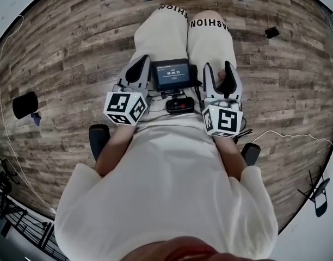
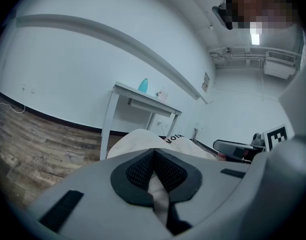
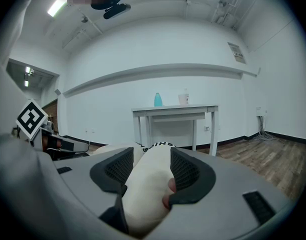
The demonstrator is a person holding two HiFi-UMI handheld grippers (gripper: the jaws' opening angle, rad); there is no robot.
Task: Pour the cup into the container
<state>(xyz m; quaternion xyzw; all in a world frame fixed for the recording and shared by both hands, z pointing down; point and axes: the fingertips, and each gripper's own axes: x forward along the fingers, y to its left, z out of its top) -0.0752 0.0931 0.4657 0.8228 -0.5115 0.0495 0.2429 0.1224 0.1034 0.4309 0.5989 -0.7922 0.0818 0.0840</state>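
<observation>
Waiting at the start line: over a wood-plank floor (image 1: pixel 74 48), the white table (image 3: pixel 175 109) stands well apart from me against the far wall, and both tools lie on the seated person's cream trouser legs (image 1: pixel 166 31). By my reading the pour has not begun, and the step in hand is the approach. To do it well, I would get the person up and close to the table first. I would then open the left gripper (image 2: pixel 154 151) before it reaches anything, take the cup from the side and low on its wall, and keep it upright until its lip is over the container's mouth.

The left gripper rests on the left thigh and points slightly down, its jaws closed together on nothing. The right gripper (image 3: pixel 152 156) lies the same way on the right thigh, its jaws standing apart astride the trouser leg and holding none of the task's things. A small screen unit (image 1: pixel 170 74) sits on the lap between them. On the tabletop the blue container (image 3: pixel 157 99) stands near the pale cup (image 3: pixel 184 98). Both are too small for me to judge their contents.
</observation>
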